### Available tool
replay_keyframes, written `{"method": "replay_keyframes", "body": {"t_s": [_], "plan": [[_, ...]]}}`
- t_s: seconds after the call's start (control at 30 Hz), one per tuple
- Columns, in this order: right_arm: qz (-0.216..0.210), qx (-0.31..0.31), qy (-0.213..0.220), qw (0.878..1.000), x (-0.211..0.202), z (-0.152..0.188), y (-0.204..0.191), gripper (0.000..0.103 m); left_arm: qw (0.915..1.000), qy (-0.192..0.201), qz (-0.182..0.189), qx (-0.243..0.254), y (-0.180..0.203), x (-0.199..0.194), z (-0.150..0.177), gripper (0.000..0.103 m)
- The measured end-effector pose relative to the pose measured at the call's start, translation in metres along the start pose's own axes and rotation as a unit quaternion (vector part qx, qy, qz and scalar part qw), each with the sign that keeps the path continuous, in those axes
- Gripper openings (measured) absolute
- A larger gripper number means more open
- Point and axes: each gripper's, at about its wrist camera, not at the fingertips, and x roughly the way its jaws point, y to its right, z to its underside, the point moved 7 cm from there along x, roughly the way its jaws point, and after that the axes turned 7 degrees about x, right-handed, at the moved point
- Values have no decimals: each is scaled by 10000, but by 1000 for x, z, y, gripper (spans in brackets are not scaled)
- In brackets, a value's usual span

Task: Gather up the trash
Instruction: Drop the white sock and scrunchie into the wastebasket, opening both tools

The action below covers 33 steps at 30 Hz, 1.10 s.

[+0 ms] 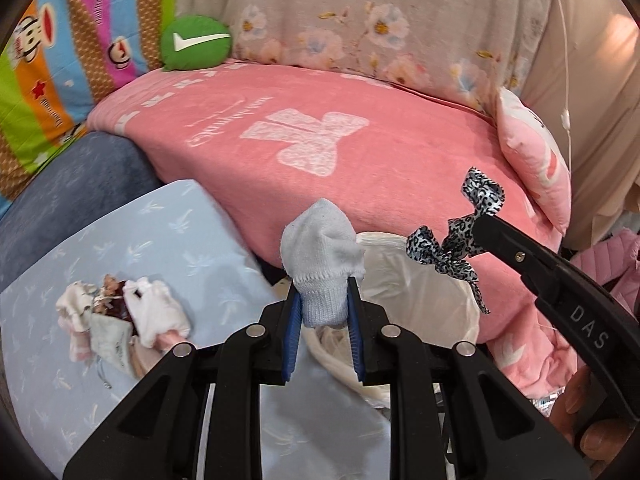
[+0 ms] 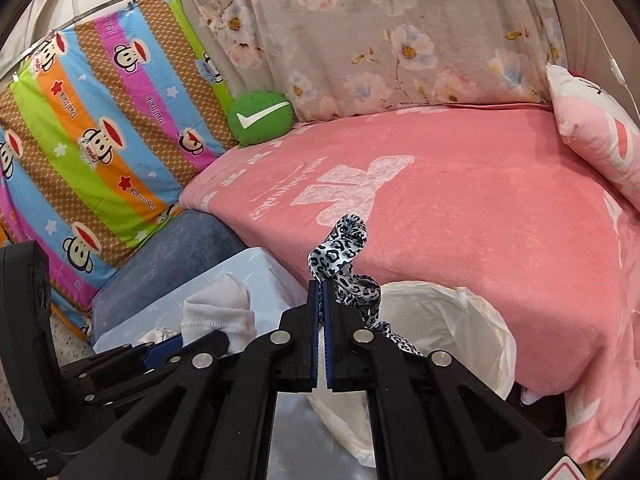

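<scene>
My left gripper (image 1: 323, 284) is shut on a small pale blue-white sock (image 1: 322, 254) and holds it up just left of a bin lined with a white bag (image 1: 424, 284). The sock also shows in the right wrist view (image 2: 218, 312). My right gripper (image 2: 322, 282) is shut on a leopard-print ribbon (image 2: 344, 248) and holds it above the bin's white bag (image 2: 448, 320). In the left wrist view the ribbon (image 1: 452, 240) dangles from the right gripper's fingers (image 1: 504, 236). A pile of crumpled tissue and wrappers (image 1: 116, 316) lies on the light blue surface (image 1: 132, 240).
A pink blanket (image 1: 360, 144) covers the bed behind the bin. A green check-mark cushion (image 1: 196, 42) and a striped monkey-print cloth (image 2: 88, 132) are at the back left. A pink pillow (image 2: 600, 136) lies at the right. A blue-grey stool (image 2: 180, 252) stands beside the blue surface.
</scene>
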Motion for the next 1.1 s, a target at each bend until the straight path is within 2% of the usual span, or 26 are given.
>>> {"method": "replay_keyframes", "body": {"t_s": [0.33,0.4,0.43,0.47,0.5,0.53,0.57,0.63,1.1], "plan": [[216,217,15,9995,1,-4,34,5,9994,-38,267,204,34,12,-8,26],[283,242,49,9993,0,-5,37,9,9995,-44,279,172,35,14,-9,32],[304,247,60,9992,0,-6,38,10,9995,-34,272,133,35,14,-9,41],[315,263,63,9991,1,-7,40,12,9997,-28,242,89,34,15,-10,56],[318,281,74,9991,0,-7,42,13,9998,-17,214,40,33,15,-11,62],[323,301,86,9990,0,-8,43,18,9998,19,189,-17,32,14,-12,68],[337,313,108,9989,-1,-8,44,24,9998,44,170,-55,30,14,-12,69],[342,312,132,9988,-3,-9,44,26,9998,27,180,-72,30,14,-13,69],[231,91,-12,9997,2,3,25,32,9995,9,1,-307,8,10,-2,69]]}}
